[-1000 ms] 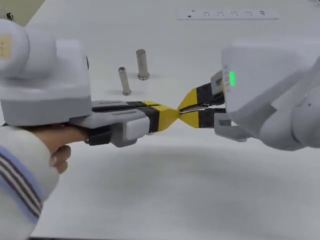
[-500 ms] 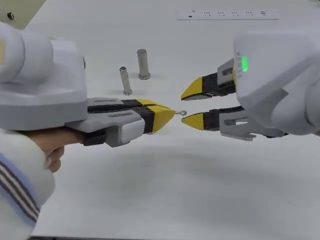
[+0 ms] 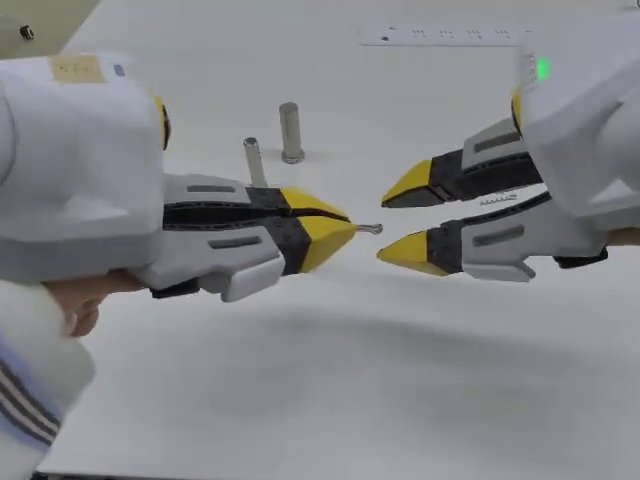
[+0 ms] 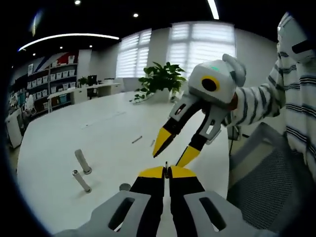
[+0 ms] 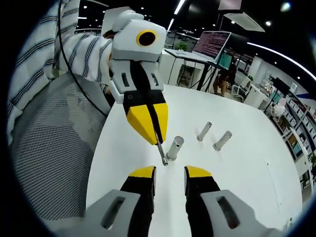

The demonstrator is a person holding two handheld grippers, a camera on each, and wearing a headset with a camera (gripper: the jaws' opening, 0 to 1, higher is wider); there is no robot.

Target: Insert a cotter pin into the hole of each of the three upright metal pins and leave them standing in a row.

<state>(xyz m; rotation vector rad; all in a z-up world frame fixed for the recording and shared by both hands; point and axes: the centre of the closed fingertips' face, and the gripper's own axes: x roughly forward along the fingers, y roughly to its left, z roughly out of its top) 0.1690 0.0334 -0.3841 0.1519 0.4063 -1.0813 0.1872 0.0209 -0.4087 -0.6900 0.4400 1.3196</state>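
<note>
My left gripper (image 3: 345, 230) is shut on a thin cotter pin (image 3: 371, 229), whose looped end sticks out past the yellow tips above the white table (image 3: 330, 390). The right gripper (image 3: 381, 228) faces it from the right, open, its jaws above and below the pin's end without touching. In the right gripper view the cotter pin (image 5: 161, 153) hangs just beyond my open right gripper (image 5: 170, 172). Three upright metal pins (image 5: 175, 147) (image 5: 204, 131) (image 5: 222, 140) stand behind. In the head view I see a tall metal pin (image 3: 290, 132) and a thinner metal pin (image 3: 253, 160).
A white power strip (image 3: 445, 33) lies at the table's far edge. Two small loose pieces (image 4: 137, 139) lie further out on the table. A mesh chair (image 5: 54, 148) stands beside the table, and a striped sleeve (image 4: 291, 98) is at the right.
The right gripper was closed against the left gripper's tips; it has opened and drawn back to the right. The left gripper keeps hold of the cotter pin.
</note>
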